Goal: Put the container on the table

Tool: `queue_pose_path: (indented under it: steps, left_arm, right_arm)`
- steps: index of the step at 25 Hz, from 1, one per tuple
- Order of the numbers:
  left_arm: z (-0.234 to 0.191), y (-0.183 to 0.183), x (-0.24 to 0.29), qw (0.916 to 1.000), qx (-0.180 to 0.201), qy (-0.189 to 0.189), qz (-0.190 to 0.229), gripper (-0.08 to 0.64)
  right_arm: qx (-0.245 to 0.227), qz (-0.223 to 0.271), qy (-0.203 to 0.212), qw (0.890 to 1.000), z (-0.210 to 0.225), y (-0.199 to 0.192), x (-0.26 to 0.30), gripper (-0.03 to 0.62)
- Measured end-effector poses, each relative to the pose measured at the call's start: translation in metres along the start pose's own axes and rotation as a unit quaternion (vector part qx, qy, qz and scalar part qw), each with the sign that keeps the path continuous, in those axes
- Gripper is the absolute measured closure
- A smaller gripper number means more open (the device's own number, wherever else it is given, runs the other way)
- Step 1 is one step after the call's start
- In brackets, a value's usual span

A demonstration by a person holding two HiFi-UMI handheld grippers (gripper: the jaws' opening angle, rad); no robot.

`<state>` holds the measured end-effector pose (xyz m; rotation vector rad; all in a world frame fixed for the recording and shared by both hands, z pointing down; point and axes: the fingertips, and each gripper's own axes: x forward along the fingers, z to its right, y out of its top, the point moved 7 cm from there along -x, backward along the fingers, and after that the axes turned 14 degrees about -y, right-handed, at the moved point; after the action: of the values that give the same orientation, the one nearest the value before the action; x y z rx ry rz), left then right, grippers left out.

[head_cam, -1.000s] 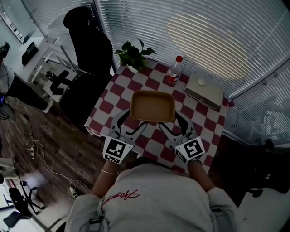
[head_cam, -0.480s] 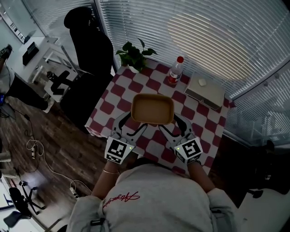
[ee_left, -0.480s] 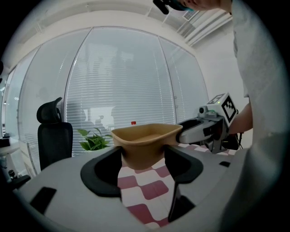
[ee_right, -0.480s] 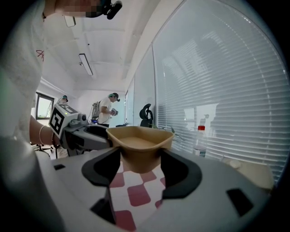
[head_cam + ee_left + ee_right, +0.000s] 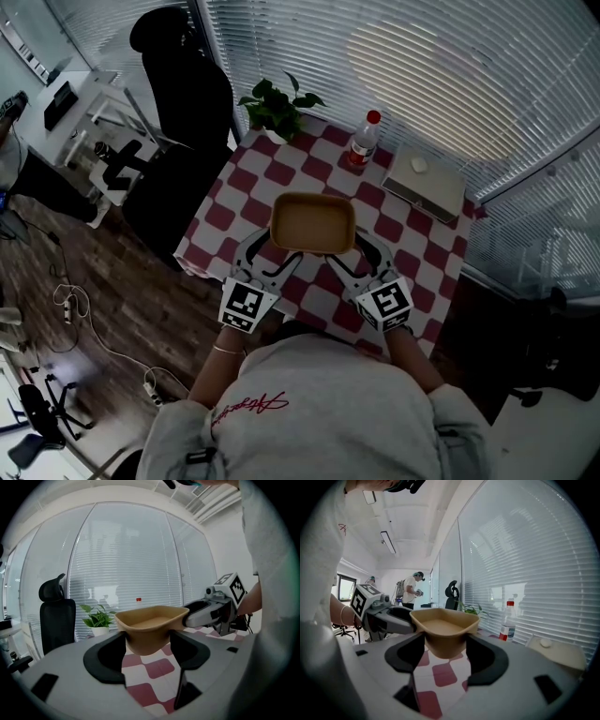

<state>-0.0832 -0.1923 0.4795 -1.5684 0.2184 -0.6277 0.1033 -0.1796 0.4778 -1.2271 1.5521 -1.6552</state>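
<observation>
Jaws of the left gripper (image 5: 270, 255) and right gripper (image 5: 361, 255) are each clamped on a near corner of the tan container (image 5: 313, 223), holding it pretty level, up off the red-and-white checkered bench (image 5: 412, 246), with a bottle (image 5: 362, 142) and potted plant (image 5: 277, 105) at the far edge.

The head view looks steeply down from high above the table (image 5: 412, 239). Both gripper views look nearly level, close on the container (image 5: 149, 623), which all three views share mid-frame.
</observation>
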Motion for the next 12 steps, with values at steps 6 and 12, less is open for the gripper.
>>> queue_pose_path:
  steps: [6,12]
  left_arm:
    - [-0.001,-0.010,0.001,0.9999,-0.005,0.001,-0.010,0.267]
    - [-0.004,-0.016,0.003,0.9997,-0.011,0.003,-0.019,0.267]
  right_arm:
    - [0.002,-0.013,0.004,1.000,-0.002,-0.007,0.004,0.310]
    - [-0.001,-0.021,0.006,1.000,-0.003,-0.012,0.009,0.311]
